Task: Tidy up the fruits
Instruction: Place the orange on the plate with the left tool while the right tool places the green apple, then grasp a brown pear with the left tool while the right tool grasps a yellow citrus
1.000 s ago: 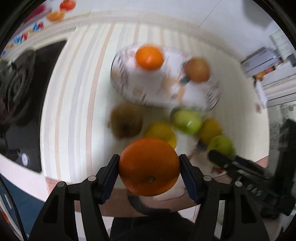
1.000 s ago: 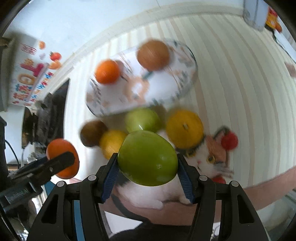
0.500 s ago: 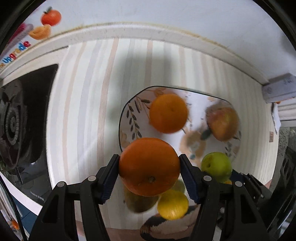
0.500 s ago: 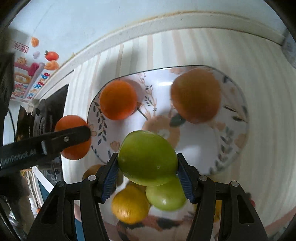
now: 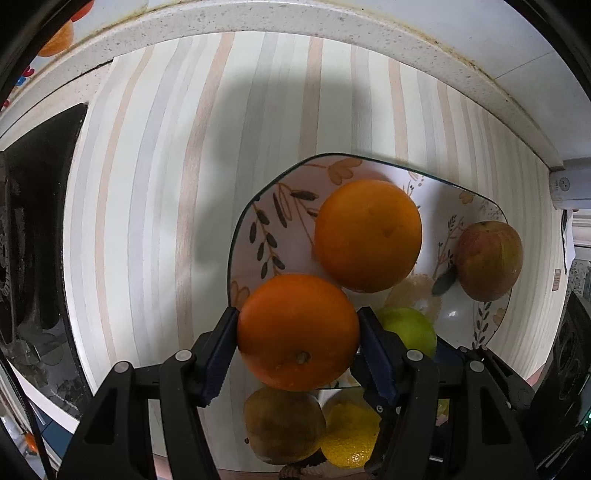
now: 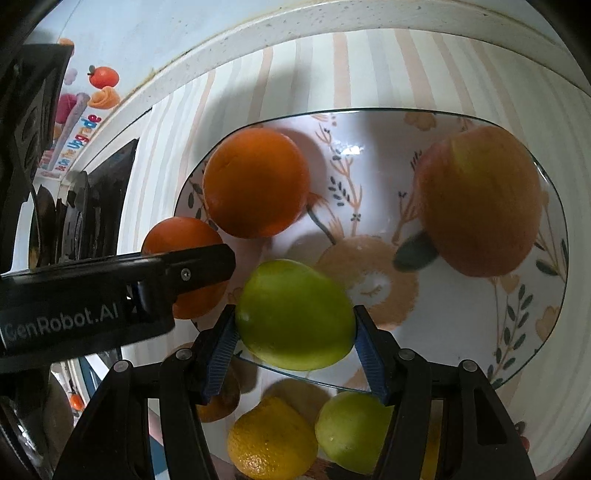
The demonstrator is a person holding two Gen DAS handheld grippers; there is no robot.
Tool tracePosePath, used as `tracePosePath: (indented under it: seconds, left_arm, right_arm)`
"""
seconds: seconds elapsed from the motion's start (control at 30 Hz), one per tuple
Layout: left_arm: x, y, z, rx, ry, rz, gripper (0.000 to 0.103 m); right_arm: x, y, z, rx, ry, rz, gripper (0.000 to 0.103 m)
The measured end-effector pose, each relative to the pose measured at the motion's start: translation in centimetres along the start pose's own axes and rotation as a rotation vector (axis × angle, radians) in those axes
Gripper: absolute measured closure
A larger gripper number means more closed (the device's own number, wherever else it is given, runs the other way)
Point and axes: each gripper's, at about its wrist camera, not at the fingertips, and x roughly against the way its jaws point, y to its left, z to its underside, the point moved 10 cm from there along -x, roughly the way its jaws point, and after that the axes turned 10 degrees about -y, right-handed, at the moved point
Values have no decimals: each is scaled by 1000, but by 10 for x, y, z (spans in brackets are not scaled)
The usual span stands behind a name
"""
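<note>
My left gripper (image 5: 297, 332) is shut on an orange (image 5: 298, 331) and holds it over the near left rim of the patterned plate (image 5: 258, 221). My right gripper (image 6: 293, 325) is shut on a green apple (image 6: 295, 314) over the plate's near edge (image 6: 517, 369). The plate holds another orange (image 5: 367, 234) (image 6: 256, 182) and a red-green apple (image 5: 489, 260) (image 6: 480, 201). The left gripper with its orange (image 6: 177, 236) shows at the left of the right wrist view. The held green apple (image 5: 408, 330) shows behind the left gripper's right finger.
On the striped mat in front of the plate lie a brown fruit (image 5: 284, 426), a yellow citrus (image 5: 349, 439) (image 6: 271, 441) and a second green apple (image 6: 351, 430). A black stove (image 5: 33, 240) (image 6: 77, 218) stands at the left. The wall's stone edge (image 5: 258, 18) runs behind.
Both grippers have moved forward with their fruits, from over the loose fruits in front to over the plate's near rim. The plate now looks much closer.
</note>
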Motion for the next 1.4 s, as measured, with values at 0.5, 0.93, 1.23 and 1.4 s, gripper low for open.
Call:
tracePosePath:
  seconds: [0.5, 0.93, 1.23, 1.4]
  left_arm:
    - [17, 8, -6, 7, -38, -14, 15]
    - [67, 10, 37, -48, -162, -118, 15]
    - [116, -5, 69, -75, -281, -116, 15]
    - [141, -15, 82, -83, -332, -106, 15]
  right_arm:
    - [33, -15, 5, -10, 14, 88, 10]
    - [90, -36, 30, 4, -36, 236, 7]
    - [148, -36, 57, 31, -126, 270, 7]
    - [181, -30, 71, 34, -178, 258, 7]
